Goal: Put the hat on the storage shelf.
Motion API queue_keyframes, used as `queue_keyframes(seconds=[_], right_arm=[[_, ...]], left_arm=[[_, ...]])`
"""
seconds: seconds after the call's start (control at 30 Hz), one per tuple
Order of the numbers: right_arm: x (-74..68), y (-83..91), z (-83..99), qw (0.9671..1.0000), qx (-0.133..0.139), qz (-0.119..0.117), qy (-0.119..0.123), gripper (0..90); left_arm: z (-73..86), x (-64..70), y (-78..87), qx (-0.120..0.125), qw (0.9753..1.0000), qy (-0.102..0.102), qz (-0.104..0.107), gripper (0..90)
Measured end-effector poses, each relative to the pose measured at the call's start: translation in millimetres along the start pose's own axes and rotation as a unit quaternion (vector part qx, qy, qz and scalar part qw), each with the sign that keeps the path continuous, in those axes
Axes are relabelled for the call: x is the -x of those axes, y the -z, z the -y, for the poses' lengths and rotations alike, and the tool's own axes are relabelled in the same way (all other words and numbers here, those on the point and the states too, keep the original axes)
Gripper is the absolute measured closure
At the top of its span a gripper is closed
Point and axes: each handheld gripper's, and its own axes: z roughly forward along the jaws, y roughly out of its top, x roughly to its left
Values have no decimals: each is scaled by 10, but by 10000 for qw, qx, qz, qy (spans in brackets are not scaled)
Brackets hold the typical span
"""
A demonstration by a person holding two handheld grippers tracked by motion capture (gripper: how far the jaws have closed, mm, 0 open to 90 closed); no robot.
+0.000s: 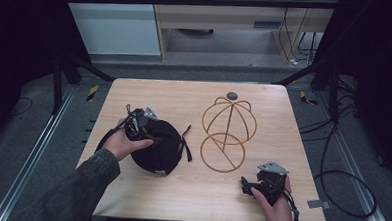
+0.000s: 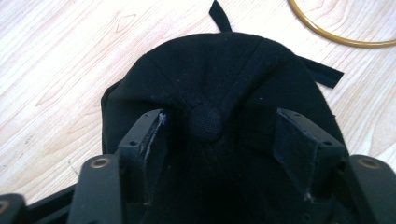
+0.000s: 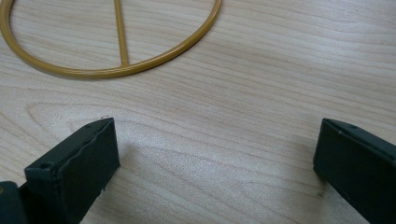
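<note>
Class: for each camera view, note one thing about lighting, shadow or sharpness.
High view: dim, surroundings nearly black, the wooden table evenly lit. Left gripper view: the black cap swallows detail, though its top button is sharp. Right gripper view: wood grain crisp, soft shadows beside the open jaws, faint sheen on the gold wire ring.

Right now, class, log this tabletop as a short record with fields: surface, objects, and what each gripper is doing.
surface: light wooden table
object 1: black fabric cap, crown up, left of stand
object 2: gold wire dome-shaped hat stand, upright
left gripper: open, fingers astride the cap's top button
right gripper: open, over bare table near the stand's base ring
</note>
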Motion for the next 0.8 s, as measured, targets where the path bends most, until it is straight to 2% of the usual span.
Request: queue_keyframes(seconds=[0.1, 0.23, 0.3, 0.33, 0.4, 0.5, 0.53, 0.57, 0.6, 0.7, 0.8], right_arm=[[0, 0, 0, 10000, 0, 0, 0, 4], [0, 0, 0, 10000, -1, 0, 1, 4], [0, 0, 0, 10000, -1, -1, -1, 4], [0, 0, 0, 10000, 0, 0, 2, 4], [0, 0, 0, 10000, -1, 0, 1, 4], [0, 0, 0, 10000, -1, 0, 0, 4], [0, 0, 0, 10000, 0, -1, -1, 4], [0, 0, 0, 10000, 0, -1, -1, 4], [0, 0, 0, 10000, -1, -1, 1, 4], [0, 0, 0, 10000, 0, -1, 0, 4], [0, 0, 0, 10000, 0, 0, 0, 4]], left_arm=[[3, -9, -17, -23, 10000, -33, -16, 390], [14, -9, -45, 10, 10000, 50, 67, 434], [15, -12, -44, -7, 10000, 54, 41, 491], [18, -32, -32, 9, 9999, 135, 63, 555], [19, -59, -16, -13, 9998, 133, 116, 635], [16, -67, -5, 30, 9998, 128, 132, 701], [12, -58, 18, 179, 9996, 161, 143, 708], [12, -58, 18, 179, 9996, 161, 143, 712], [3, -42, 79, 331, 9992, 163, 155, 713], [-12, -19, 153, 466, 9987, 151, 166, 713], [-33, 21, 307, 667, 9975, 130, 182, 714]])
